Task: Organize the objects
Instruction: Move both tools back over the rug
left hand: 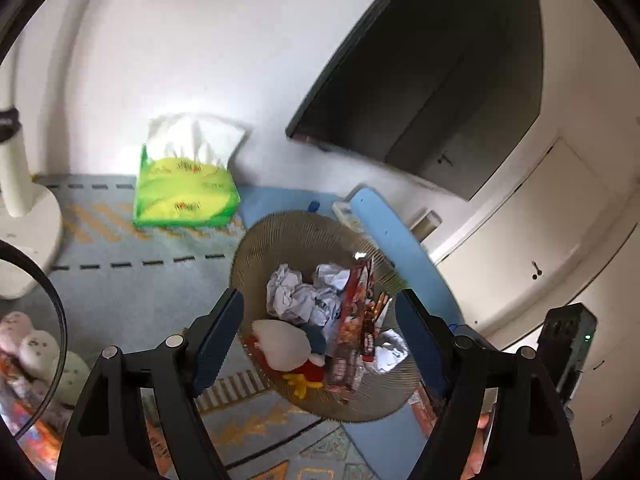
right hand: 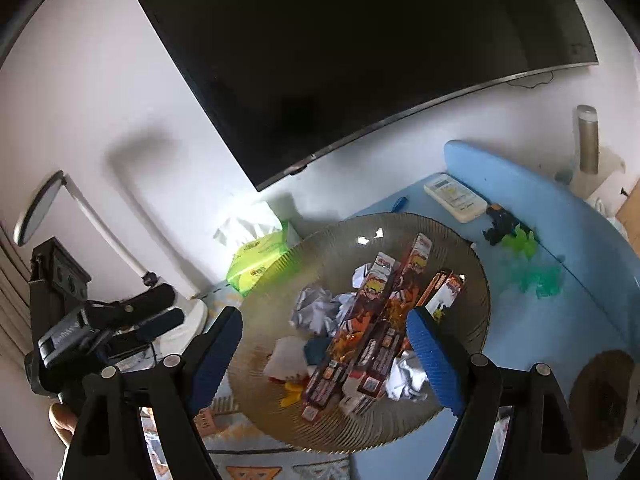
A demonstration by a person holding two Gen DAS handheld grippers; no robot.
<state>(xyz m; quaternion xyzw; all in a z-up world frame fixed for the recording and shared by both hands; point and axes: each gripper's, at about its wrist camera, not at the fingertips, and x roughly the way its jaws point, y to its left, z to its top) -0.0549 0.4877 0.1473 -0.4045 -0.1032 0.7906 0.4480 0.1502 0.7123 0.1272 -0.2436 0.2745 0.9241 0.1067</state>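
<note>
Objects already gathered sit in the ribbed glass dish on the blue mat: printed cartons, crumpled paper balls, a plush toy. I read both the left gripper and right gripper as spread wide, pinching nothing. Outstanding, by my judgement: dark figurine, green pieces, remote and tissue pack lie outside.

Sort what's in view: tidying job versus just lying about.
Job:
- ribbed glass plate
- crumpled paper balls
- long printed boxes
- small plush toy

Lying about:
- green tissue pack
- remote control
- dark screen
- desk lamp
</note>
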